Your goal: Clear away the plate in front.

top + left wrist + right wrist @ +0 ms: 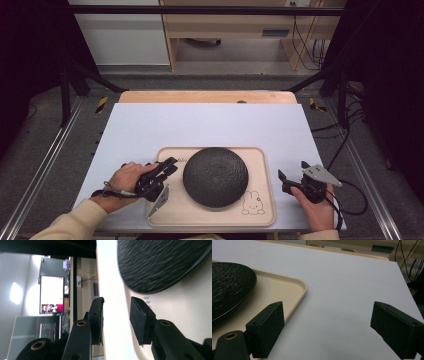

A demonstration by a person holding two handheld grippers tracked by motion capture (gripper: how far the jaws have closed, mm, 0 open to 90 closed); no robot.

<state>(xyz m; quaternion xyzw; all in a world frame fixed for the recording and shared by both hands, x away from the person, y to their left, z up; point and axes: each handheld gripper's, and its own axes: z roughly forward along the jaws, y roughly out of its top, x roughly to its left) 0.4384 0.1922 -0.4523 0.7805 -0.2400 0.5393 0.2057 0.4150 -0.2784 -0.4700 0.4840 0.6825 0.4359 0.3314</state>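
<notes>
A beige tray (200, 212) lies on the white mat, with a black textured dish (215, 176) upside down in its middle. My left gripper (172, 165), rolled onto its side, has its jaws on either side of the tray's left rim near the far corner. In the left gripper view the pads (98, 315) sit close together against that rim (112, 290), with the dish (160, 262) just beyond. My right gripper (291, 169) rests open on the mat just right of the tray. Its view has the gripper (327, 315) spread wide, one pad over the tray's corner (287, 287), beside the dish (227, 285).
The white mat (210, 125) is bare beyond the tray, and a wooden table edge (207, 96) runs along the back. A rabbit drawing (252, 204) marks the tray's near right corner. Cables (352, 200) trail off the right side, with metal rails along both sides.
</notes>
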